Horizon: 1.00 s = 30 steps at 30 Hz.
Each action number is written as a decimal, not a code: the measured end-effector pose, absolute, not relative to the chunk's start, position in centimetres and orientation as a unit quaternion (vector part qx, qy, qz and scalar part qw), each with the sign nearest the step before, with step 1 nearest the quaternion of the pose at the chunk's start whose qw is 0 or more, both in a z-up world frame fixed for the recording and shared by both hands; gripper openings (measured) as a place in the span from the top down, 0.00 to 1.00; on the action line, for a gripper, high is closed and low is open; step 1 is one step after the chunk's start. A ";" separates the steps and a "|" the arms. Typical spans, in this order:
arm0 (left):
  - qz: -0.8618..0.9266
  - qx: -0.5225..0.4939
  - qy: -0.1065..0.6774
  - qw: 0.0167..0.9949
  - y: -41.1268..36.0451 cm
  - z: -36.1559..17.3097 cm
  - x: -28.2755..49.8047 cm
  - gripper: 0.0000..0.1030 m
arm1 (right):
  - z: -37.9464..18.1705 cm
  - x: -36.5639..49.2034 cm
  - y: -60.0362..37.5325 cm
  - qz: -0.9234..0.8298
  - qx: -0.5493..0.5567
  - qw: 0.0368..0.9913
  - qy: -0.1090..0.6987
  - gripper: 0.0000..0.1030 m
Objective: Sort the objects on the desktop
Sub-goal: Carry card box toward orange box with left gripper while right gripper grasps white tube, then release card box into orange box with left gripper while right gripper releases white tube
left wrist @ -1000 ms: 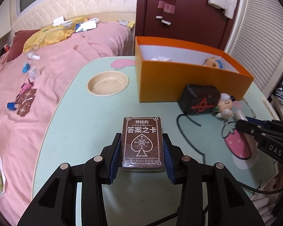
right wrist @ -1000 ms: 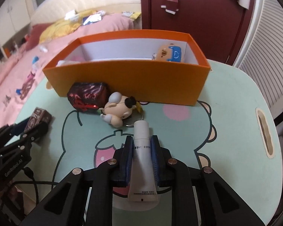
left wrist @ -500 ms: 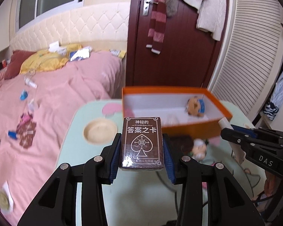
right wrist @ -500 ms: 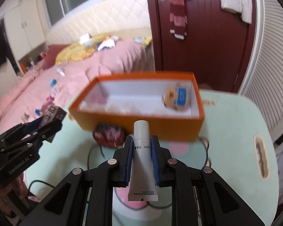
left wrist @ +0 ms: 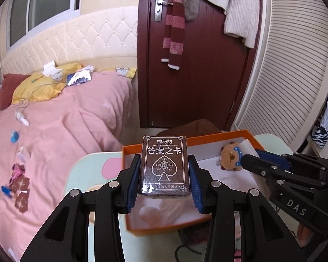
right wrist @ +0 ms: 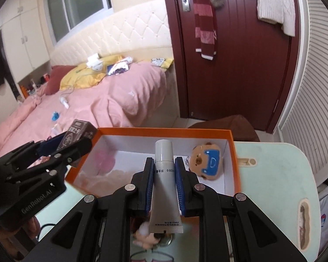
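Both loads hang over the open orange cardboard box [right wrist: 235, 152]: the left claw [left wrist: 164, 174] pinches a dark brown card deck [left wrist: 165, 163], the right claw [right wrist: 164, 179] a grey-white squeeze tube [right wrist: 164, 174]. Carrying looks done; next, lower inside the walls and release, clear of the bear plush [right wrist: 207, 162].

This is a bedroom in a home. A bed [left wrist: 61, 118] with a pink quilt, a yellow pillow [left wrist: 39, 85] and a tufted cream headboard [left wrist: 76, 41] fills the left side. A dark red door [left wrist: 196, 65] has a striped scarf [left wrist: 173, 26] and a white knit sweater [left wrist: 240, 8] hung over it. A window [right wrist: 85, 4] sits above the headboard, with white cupboards [right wrist: 21, 41] beside it.
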<state>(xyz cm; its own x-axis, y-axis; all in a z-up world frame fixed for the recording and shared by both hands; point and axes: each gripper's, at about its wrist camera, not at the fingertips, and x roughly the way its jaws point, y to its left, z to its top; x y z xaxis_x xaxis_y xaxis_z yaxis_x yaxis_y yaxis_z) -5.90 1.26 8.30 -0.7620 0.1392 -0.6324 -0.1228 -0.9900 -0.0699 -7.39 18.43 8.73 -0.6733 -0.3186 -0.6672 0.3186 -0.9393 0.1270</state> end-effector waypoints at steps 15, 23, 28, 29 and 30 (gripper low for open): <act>0.921 -0.383 -0.001 0.069 2.8 3.6 -8.3 0.59 | 3.2 -10.4 17.4 -0.902 0.405 0.147 0.026 0.82; 0.922 -0.381 0.012 0.063 3.2 3.8 -7.9 0.59 | 3.1 -10.3 17.9 -0.902 0.404 0.151 0.022 0.82; 0.920 -0.386 0.027 0.062 3.4 3.3 -8.7 0.57 | 3.1 -10.4 17.7 -0.901 0.403 0.157 0.023 0.81; 0.918 -0.390 0.032 0.063 3.5 3.3 -8.8 0.54 | 3.1 -10.5 17.7 -0.901 0.403 0.160 0.023 0.79; 0.917 -0.394 0.031 0.057 3.5 3.4 -8.8 0.51 | 3.1 -10.6 17.6 -0.900 0.402 0.164 0.024 0.74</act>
<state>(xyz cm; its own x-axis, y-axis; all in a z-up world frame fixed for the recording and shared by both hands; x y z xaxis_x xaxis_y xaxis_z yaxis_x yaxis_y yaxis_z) -8.77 3.47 3.39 -0.6828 0.0800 -0.7262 -0.1292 -0.9915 0.0122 -10.61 17.63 3.07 -0.6228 -0.2759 -0.7321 0.3143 -0.9452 0.0888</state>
